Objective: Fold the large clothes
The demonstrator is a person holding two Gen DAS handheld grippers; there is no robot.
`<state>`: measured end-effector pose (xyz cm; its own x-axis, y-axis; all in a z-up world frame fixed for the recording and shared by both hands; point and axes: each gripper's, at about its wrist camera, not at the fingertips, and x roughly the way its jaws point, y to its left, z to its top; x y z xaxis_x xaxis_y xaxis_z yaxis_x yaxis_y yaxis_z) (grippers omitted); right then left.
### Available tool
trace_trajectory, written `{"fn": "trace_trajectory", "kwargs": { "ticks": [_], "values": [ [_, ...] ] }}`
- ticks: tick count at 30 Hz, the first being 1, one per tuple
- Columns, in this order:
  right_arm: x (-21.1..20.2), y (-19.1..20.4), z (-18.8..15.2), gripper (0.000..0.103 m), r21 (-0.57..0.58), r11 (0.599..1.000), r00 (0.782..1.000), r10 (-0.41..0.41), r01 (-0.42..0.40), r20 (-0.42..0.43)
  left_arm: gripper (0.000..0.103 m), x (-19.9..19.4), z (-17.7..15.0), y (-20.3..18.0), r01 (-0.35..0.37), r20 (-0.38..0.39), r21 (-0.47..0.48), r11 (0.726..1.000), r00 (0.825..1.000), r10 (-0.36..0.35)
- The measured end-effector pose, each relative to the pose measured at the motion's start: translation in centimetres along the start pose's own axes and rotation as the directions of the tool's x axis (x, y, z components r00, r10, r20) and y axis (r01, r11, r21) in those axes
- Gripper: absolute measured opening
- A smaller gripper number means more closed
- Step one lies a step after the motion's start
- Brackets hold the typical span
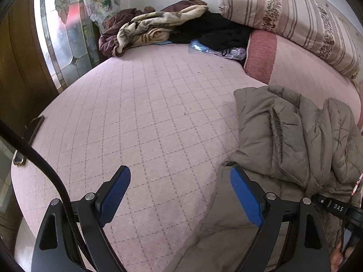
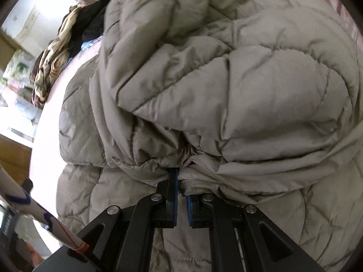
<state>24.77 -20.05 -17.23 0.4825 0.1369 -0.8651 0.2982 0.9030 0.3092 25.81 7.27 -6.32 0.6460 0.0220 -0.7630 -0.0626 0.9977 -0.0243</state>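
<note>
Nearest the right wrist camera, the right gripper (image 2: 179,181) is clenched on a bunched fold of the grey-green quilted puffer jacket (image 2: 226,90), its blue pads almost buried in the fabric. The left gripper (image 1: 180,185) hangs released, jaws wide with nothing between them; one blue pad is over bare bedspread and the other right at the jacket's near left edge.

The jacket lies heaped on the pink diamond-quilted bedspread (image 1: 140,113), toward the bed's right side and reaching the near edge. It looks light for its bulk, soft and springy: the padding will likely puff back after pressing, and the smooth shell may slide between the pads. A seam, hem or gathered edge seems the safest place to take hold, since a pinch of a fat panel would probably slip. The free edge beside the left gripper looks like the natural second hold.

Its long axis appears to run from the near edge toward the pink striped pillow (image 1: 295,22) at the far right. Crumpled as it is, which end is collar and which hem I cannot tell.

A pile of brown, cream and black clothes (image 1: 158,27) sits at the far edge, well apart.
</note>
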Motion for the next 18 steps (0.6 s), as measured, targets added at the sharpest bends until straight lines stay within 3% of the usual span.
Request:
{"fn": "trace_trajectory", "kwargs": {
  "ticks": [5, 7, 10, 16, 18],
  "values": [
    [-1.8, 1.2, -0.8, 0.010, -0.054, 0.997, 0.998, -0.051, 0.054, 0.041, 0.089, -1.2, -0.5, -1.3, 0.006, 0.036, 0.035, 0.999, 0.999, -0.008],
    [-2.9, 1.2, -0.9, 0.015, -0.039, 0.998, 0.998, -0.047, 0.049, 0.042, 0.089, -2.0, -0.9, -1.6, -0.004, 0.065, 0.050, 0.999, 0.998, 0.001],
    [-5.2, 1.0, -1.4, 0.033, -0.032, 0.999, 0.998, -0.035, 0.036, 0.049, 0.089, -3.1, -2.1, -1.4, -0.008, 0.079, 0.051, 0.999, 0.997, 0.004],
    [-9.8, 1.1, -4.3, 0.036, -0.133, 0.988, 0.994, -0.066, 0.077, 0.085, 0.089, -4.0, -2.8, -0.4, 0.004, 0.085, 0.033, 0.999, 0.996, -0.007],
    [-12.1, 0.4, -5.3, 0.041, -0.160, 0.983, 0.991, -0.071, 0.090, 0.117, 0.089, -3.8, -2.7, 0.0, 0.012, 0.081, 0.029, 0.999, 0.997, -0.014]
  ]
}}
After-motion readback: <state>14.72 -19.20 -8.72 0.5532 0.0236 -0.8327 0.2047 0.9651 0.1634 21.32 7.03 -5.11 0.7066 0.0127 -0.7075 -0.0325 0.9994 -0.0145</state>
